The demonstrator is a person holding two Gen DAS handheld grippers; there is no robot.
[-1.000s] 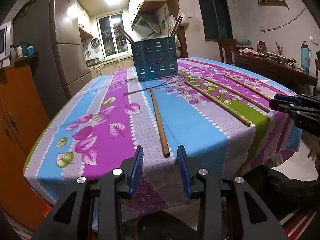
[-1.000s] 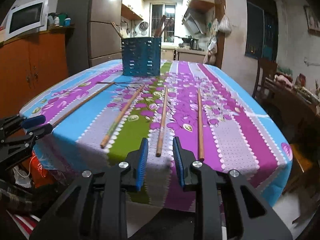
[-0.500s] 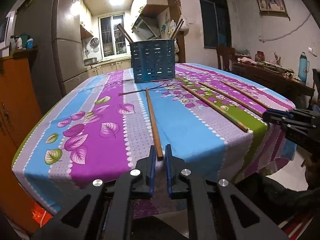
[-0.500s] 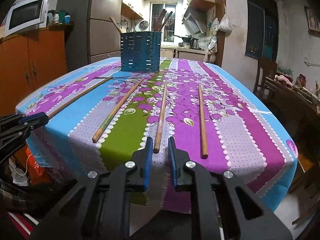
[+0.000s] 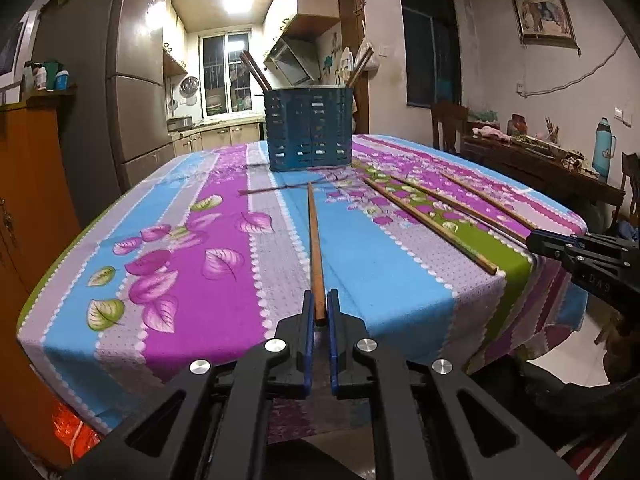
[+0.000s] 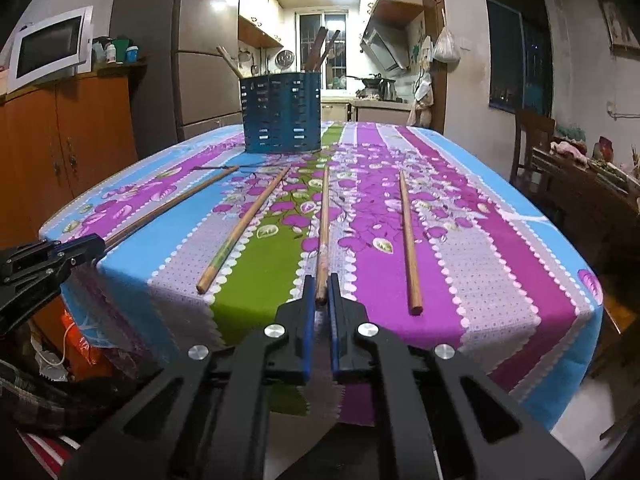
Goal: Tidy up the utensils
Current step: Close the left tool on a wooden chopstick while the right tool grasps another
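Several long wooden chopsticks lie lengthwise on a striped floral tablecloth (image 5: 192,248). A blue slotted utensil holder (image 5: 308,128) stands at the far end with a few sticks in it; it also shows in the right wrist view (image 6: 280,114). My left gripper (image 5: 319,312) is shut on the near end of the leftmost chopstick (image 5: 314,236). My right gripper (image 6: 320,294) is shut on the near end of the third chopstick (image 6: 323,224). Both sticks still lie on the cloth.
Loose chopsticks lie left (image 6: 244,228) and right (image 6: 408,232) of the one my right gripper holds. A chair (image 6: 532,144) and a cluttered side table (image 5: 540,156) stand to the right. An orange cabinet (image 6: 68,136) and a fridge (image 5: 136,112) stand to the left.
Both grippers moved forward and lower to the table's near edge, and each closed its jaws from open onto the near end of a chopstick.
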